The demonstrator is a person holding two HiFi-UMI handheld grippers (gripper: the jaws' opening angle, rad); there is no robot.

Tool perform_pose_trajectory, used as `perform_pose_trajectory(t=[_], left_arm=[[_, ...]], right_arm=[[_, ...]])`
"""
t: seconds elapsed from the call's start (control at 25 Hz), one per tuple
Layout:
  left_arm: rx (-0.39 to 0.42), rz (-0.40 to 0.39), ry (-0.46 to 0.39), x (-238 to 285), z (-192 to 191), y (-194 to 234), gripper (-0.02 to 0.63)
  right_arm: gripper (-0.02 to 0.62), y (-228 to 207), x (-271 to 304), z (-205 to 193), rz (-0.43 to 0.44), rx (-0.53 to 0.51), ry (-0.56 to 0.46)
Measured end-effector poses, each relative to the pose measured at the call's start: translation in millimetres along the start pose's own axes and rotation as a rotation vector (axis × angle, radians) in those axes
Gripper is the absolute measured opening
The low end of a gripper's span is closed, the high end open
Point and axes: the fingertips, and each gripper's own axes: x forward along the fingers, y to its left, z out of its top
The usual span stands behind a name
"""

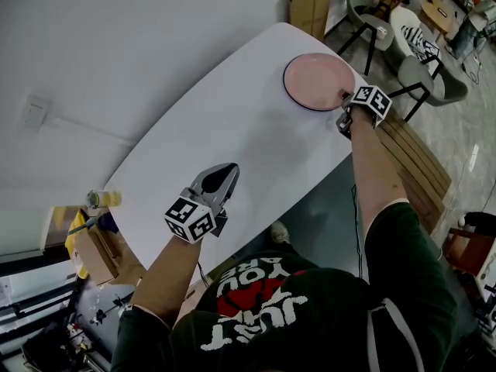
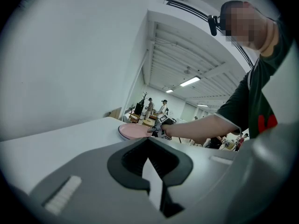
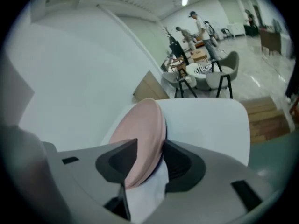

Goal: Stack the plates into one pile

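Note:
A pink plate (image 1: 318, 82) with a dark edge underneath lies at the far right end of the white table (image 1: 232, 115). My right gripper (image 1: 346, 99) sits at the plate's near right rim. In the right gripper view the pink plate (image 3: 140, 134) passes between the jaws, which stand apart around its rim without pressing; the right gripper (image 3: 150, 142) is open. My left gripper (image 1: 231, 169) hovers over the table's near edge, well away from the plate, its jaw tips together and empty. The left gripper view shows the left gripper (image 2: 149, 140), and beyond it the plate (image 2: 133, 130).
A white wall runs along the table's far side. Grey chairs (image 1: 372, 14) and a small table stand beyond the plate end. A slatted wooden bench (image 1: 418, 161) lies on the floor at the right. A cardboard box (image 1: 97, 246) and a yellow-topped bottle (image 1: 105, 199) sit at the left end.

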Motion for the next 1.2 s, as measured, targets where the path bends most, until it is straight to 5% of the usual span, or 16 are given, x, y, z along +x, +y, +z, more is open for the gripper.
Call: perform_pose_trajectory(t=[0.16, 0.28, 0.44, 0.56, 0.68, 0.92, 1.2], left_arm=[[-0.003, 0.016, -0.024, -13.9, -1.2, -3.4, 0.008], [-0.003, 0.014, -0.049, -38.8, -1.9, -12.3, 0.008], [0.022, -0.007, -0.082, -82.1, -3.6, -28.3, 0.006], [0.031, -0.031, -0.103, -123.1, -12.2, -42.5, 0.008], [0.053, -0.045, -0.117, -149.4, -14.3, -58.6, 0.008], [0.081, 0.024, -0.172, -116.1, -2.9, -75.4, 0.008], [-0.021, 0.172, -0.32, 68.6, 42.9, -95.0, 0.008]], right_arm=[[0.155, 10.2, -26.7, 7.6, -0.027, -0.198, -0.049], [0.155, 22.6, -69.9, -9.8, 0.058, -0.235, -0.115], [0.153, 22.4, -137.9, -90.5, 0.205, -0.274, -0.078], [0.153, 6.4, -182.6, -165.9, 0.22, -0.284, 0.017], [0.15, 7.1, -217.6, -195.4, 0.26, -0.328, 0.069], [0.138, 28.3, -226.3, -111.2, 0.451, -0.447, 0.019], [0.128, 34.3, -162.1, 50.3, 0.679, -0.773, 0.094]])
